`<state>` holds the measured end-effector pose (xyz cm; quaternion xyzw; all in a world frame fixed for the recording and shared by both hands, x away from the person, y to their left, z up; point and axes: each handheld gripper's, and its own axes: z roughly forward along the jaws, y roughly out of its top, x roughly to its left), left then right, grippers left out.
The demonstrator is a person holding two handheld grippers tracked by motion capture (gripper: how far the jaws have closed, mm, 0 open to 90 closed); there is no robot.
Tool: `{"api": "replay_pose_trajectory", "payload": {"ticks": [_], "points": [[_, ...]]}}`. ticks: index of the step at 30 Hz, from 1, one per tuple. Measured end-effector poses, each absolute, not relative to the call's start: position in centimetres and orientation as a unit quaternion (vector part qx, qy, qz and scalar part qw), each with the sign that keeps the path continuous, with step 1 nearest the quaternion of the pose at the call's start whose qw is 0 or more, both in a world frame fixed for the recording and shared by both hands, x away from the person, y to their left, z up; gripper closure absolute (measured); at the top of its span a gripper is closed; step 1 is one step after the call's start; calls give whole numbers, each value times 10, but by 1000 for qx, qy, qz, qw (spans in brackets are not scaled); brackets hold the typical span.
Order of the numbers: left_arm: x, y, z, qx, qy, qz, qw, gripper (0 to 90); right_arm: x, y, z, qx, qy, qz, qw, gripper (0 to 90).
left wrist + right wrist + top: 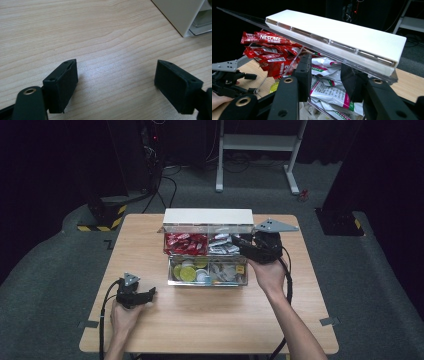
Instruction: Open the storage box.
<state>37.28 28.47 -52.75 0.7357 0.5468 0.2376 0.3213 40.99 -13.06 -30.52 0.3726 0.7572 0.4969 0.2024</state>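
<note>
A clear compartment box (207, 283) stands at the table's middle with its white lid (208, 216) raised at the back. Red Nescafe sachets (186, 243) fill the back left compartment, white sachets (222, 245) the back right one. My right gripper (239, 241) reaches in from the right over the white sachets. In the right gripper view its jaws (325, 75) stand apart under the lid (337, 32), with white sachets (329, 92) lying in the gap and red sachets (269, 50) to the left. My left gripper (151, 292) rests open on bare wood (116, 82).
The front compartments hold yellow and green round capsules (188, 270) and pale packets (227, 271). A corner of the box (180, 15) shows at the top right of the left gripper view. Behind the table are a white frame (255, 142) and cables on the floor.
</note>
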Motion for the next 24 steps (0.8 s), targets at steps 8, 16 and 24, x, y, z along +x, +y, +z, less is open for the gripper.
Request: {"api": "replay_pose_trajectory", "payload": {"ticks": [8,16,24], "points": [[371,285,-522,736,539,226,342,219,413,-129,-300,373,757,496,204,592],[368,280,-507,735,526,215,370,265,416,-128,-297,375,753,500,206,579],[369,283,-502,733,526,202,380,267,417,-128,-296,375,752,501,209,569]]}}
